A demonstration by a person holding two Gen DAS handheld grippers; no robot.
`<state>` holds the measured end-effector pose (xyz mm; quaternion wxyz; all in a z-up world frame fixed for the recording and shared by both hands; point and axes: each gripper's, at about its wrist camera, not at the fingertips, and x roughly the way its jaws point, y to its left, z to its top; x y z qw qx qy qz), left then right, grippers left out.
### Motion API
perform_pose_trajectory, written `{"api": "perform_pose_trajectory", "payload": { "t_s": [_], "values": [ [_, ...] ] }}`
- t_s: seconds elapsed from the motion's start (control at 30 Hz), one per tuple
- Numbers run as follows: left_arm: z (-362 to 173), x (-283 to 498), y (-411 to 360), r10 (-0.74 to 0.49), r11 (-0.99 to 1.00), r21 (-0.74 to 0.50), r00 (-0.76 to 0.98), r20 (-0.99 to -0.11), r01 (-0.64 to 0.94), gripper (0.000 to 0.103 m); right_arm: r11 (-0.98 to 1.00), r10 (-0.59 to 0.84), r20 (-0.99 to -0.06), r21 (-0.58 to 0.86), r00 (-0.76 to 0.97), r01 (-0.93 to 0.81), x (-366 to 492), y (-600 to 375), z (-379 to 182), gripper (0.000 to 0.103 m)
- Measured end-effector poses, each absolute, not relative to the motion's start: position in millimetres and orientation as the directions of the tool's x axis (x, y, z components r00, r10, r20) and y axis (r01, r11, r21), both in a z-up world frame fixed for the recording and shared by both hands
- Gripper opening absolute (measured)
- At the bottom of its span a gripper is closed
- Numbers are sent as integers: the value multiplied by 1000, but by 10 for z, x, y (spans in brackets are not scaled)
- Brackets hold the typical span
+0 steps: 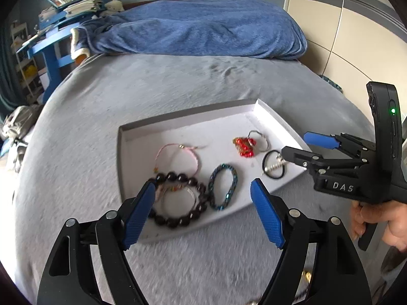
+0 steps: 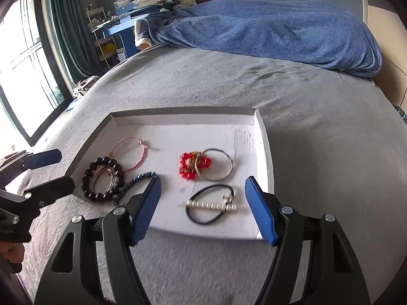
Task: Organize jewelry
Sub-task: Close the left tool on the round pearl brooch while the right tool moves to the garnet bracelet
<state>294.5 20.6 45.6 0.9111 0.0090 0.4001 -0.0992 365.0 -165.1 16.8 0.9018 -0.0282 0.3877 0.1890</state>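
Left-wrist view first — what's the big picture?

— Grey bed cover, white tray sitting on it, jewelry laid inside. Left gripper is spread wide, holding nothing, its left pad just in front of the dark bead bracelet.

— And the right one?

— Right gripper, same story: jaws wide apart, empty, hovering over the tray's near edge with the black hair tie and its pearl bar framed between the pads. Touching? Can't say, it's a bit blurred there.

— Rest of the tray?

— Pink cord bracelet, blue braided bracelet beside the beads, silver ring against the red bead cluster.
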Motion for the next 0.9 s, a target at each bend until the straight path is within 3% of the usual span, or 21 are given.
{"api": "perform_pose_trajectory", "payload": {
  "t_s": [0.57, 0.9],
  "values": [
    [414, 2219, 261, -150, 986, -61, 680, -718, 154, 84, 939, 303, -709, 107, 637, -328, 3007, -1754, 91, 89],
    [122, 1875, 217, -153, 981, -35, 658, -738, 189, 87, 929, 332, -674, 113, 660, -352, 2565, -1728, -89, 95]
  ]
}}
